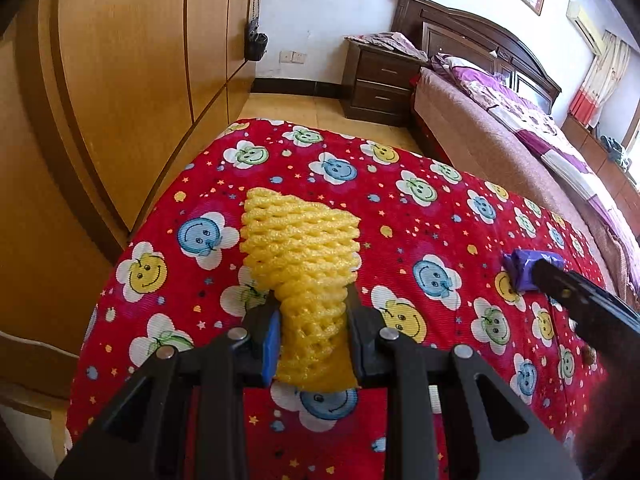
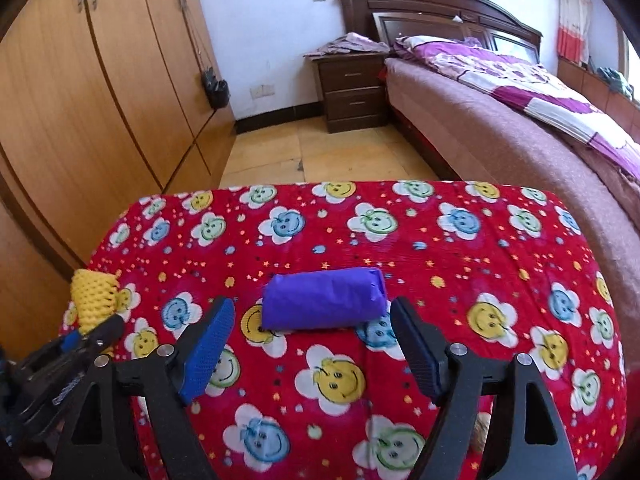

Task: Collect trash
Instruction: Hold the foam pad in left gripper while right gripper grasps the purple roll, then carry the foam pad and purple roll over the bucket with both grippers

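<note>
Fingers [image 2: 416,354] tilted down, astride purple bundle [image 2: 324,299]

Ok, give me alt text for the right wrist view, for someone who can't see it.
Open right tongs hover over a purple roll lying on a red smiley-print cloth. At lower left, the left tongs grip yellow foam netting. Behind stand a wardrobe, nightstand and bed.

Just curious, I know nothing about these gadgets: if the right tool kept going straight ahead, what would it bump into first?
Most likely the purple roll, lying just ahead between the right tool's open fingers.
</note>
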The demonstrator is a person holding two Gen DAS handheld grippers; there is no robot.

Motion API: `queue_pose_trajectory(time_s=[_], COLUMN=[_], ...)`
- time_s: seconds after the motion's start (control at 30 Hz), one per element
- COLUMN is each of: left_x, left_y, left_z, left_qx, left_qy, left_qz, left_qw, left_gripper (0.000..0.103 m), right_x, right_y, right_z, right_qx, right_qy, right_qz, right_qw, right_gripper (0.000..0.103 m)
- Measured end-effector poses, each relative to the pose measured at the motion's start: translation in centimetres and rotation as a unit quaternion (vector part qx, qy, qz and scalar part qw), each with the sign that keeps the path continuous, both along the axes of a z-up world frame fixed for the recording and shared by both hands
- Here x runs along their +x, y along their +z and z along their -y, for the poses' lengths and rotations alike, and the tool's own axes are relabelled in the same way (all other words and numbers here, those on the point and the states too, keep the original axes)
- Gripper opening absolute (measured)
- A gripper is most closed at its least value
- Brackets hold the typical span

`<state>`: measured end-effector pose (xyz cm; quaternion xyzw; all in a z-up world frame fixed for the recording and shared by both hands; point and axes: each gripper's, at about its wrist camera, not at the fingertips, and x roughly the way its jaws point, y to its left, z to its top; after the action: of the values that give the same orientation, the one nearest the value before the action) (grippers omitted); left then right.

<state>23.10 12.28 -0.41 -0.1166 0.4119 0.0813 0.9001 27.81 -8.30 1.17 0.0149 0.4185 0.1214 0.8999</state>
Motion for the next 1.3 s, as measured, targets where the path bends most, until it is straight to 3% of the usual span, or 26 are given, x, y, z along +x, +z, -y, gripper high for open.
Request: queue_pose_trajectory(time_s=[0.13, 0.3, 0.6, 1.3], left_x=[0.2, 0.2, 0.1, 0.0], left_y=[0.0, 0.0, 0.1, 0.6], left_z=[-0.2, -0.2, -0.3, 0.9], left_qx=[-0.005, -0.005, -0.007, -0.007], left_qy=[-0.001, -0.001, -0.002, -0.016], left_qz=[0.001, 0.001, 0.001, 0.009], left_qw=[1.0000, 1.0000, 1.0000, 0.9998], left_gripper=[0.028, 0.028, 0.028, 0.028], right_x=[1.0, 1.7, 0.6, -8.1], right_y=[-1.0, -1.9, -1.6, 5.6], right_z=[-0.8, -0.7, -0.4, 4.2], right_qx=[-0.026, -0.015, -0.017, 0.042], right_qy=[-0.005, -0.023, -0.026, -0.030], right_qz=[-0.011, -0.026, -0.018, 0.046], right_qw=[1.000, 0.999, 0.999, 0.998], right_gripper=[0.081, 0.081, 0.068, 0.068])
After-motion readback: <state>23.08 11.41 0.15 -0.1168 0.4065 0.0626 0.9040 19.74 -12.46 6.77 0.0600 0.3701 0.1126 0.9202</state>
